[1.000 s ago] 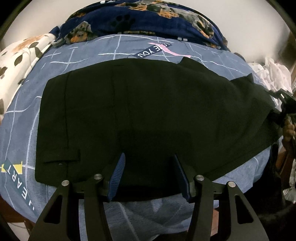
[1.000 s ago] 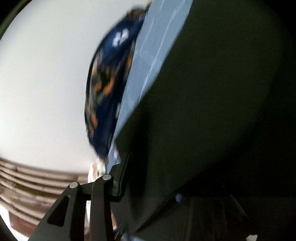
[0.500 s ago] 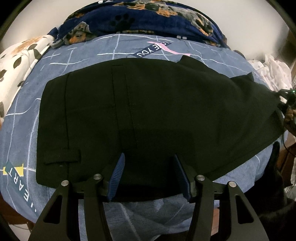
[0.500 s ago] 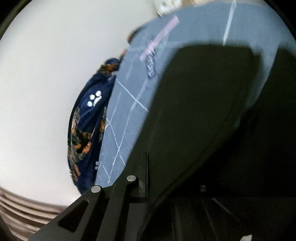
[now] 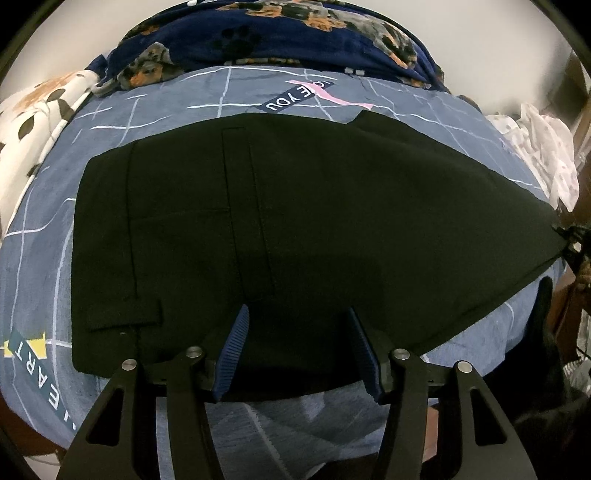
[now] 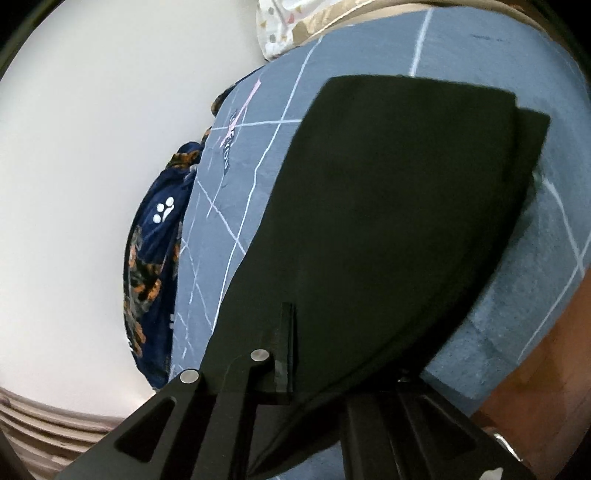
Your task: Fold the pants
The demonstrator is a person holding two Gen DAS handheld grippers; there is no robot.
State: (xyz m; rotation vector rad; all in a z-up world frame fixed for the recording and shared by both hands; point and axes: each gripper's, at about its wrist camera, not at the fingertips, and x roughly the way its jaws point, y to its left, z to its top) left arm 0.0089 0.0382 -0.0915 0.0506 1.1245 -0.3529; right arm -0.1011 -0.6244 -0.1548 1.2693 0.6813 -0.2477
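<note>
Pants [image 5: 295, 229], black ones, are lying spread across the middle of the left wrist view on the blue checked bedsheet [image 5: 258, 92], with the waistband end at the left of the frame and the legs tapering off toward the right edge. As far as I can judge, the legs are already lying one over the other lengthwise, and the crosswise folds are not yet done, so I am reckoning the job is roughly at its midpoint.

My left tongs [image 5: 299, 349] are sitting at the bottom centre of that view, jaws standing about half open over the near edge of the cloth. The blue pads [image 5: 236, 347] are flanking the fabric, and I cannot tell whether they are touching it; nothing is pinched between them.

My right tongs [image 6: 295, 373] are pressed fully shut on the leg end, and in the right wrist view the dark cloth is running up from the jaws at bottom centre toward the upper right of the frame, drawn fairly taut. In the left view that same gripped corner is showing at the far right edge.

A patterned blanket [image 5: 295, 33] is bunched along the top of the left frame, well clear of the cloth.
</note>
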